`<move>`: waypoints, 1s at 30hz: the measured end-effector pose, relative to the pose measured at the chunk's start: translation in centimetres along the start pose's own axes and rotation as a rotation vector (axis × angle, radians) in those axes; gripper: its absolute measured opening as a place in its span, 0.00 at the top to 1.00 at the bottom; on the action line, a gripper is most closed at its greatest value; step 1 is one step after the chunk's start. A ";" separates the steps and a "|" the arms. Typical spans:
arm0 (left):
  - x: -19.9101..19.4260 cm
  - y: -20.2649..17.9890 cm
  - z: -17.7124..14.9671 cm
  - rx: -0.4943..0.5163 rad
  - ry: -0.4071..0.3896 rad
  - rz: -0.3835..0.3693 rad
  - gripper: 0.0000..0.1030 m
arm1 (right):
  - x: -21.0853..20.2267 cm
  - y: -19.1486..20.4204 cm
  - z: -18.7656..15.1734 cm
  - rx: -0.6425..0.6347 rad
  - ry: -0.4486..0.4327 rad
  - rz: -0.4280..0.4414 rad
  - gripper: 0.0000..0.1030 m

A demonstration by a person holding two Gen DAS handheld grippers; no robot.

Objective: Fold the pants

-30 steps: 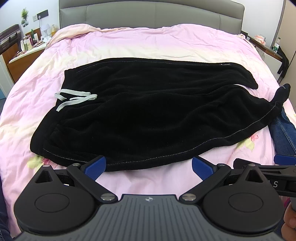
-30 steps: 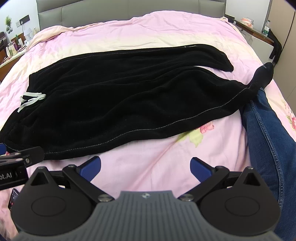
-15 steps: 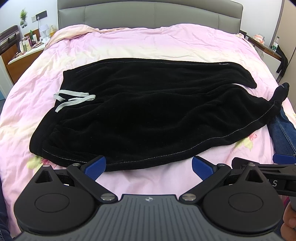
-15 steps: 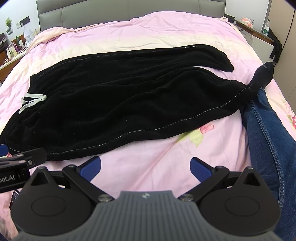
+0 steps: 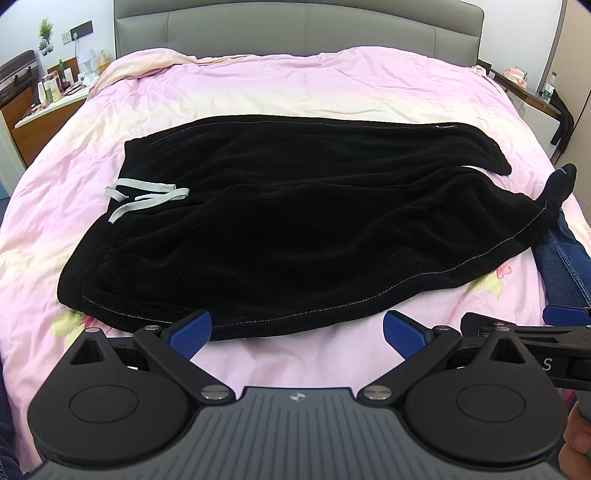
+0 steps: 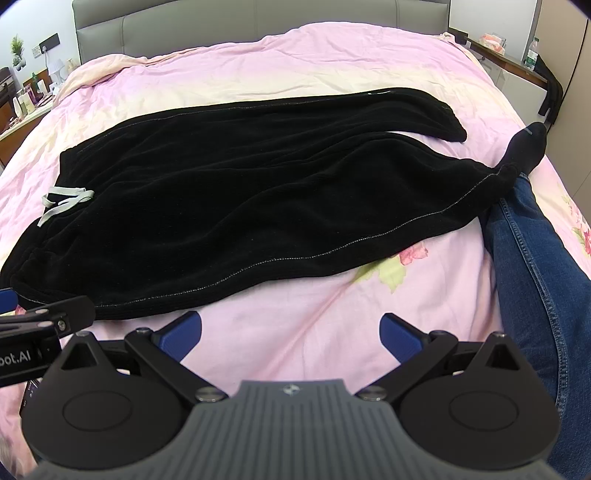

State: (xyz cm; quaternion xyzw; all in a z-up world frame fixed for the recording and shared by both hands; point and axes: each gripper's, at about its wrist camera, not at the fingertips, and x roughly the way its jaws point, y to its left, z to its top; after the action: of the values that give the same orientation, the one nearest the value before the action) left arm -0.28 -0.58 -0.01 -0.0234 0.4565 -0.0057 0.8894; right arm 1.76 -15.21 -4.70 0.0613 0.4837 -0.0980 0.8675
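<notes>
Both claws gape wide and empty: left gripper (image 5: pixel 297 330) just short of the near hem, right gripper (image 6: pixel 290 330) over bare pink duvet (image 6: pixel 314 325). Beyond, black pants (image 5: pixel 295 221) lie spread flat across the bed, drawstring (image 5: pixel 144 197) left, legs right. Farther back stands a grey headboard (image 5: pixel 295 26).

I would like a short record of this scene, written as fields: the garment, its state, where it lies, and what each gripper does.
garment: black pants with a grey drawstring
state: spread flat, not yet folded, waist to the left, legs to the right
surface: pink bedcover
left gripper: jaws open, holding nothing, near the lower edge of the pants
right gripper: jaws open, holding nothing, over bare bedcover
also in view: a person's leg in blue jeans, beside the cuffs
</notes>
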 end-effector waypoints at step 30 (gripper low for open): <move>0.0 0.0 0.0 -0.004 0.002 -0.016 0.00 | -0.1 0.1 0.0 -0.005 0.002 -0.001 0.05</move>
State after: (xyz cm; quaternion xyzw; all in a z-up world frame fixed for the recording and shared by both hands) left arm -0.30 -0.62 -0.03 -0.0286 0.4574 -0.0120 0.8887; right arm 1.74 -15.12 -4.61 0.0589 0.4848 -0.0970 0.8673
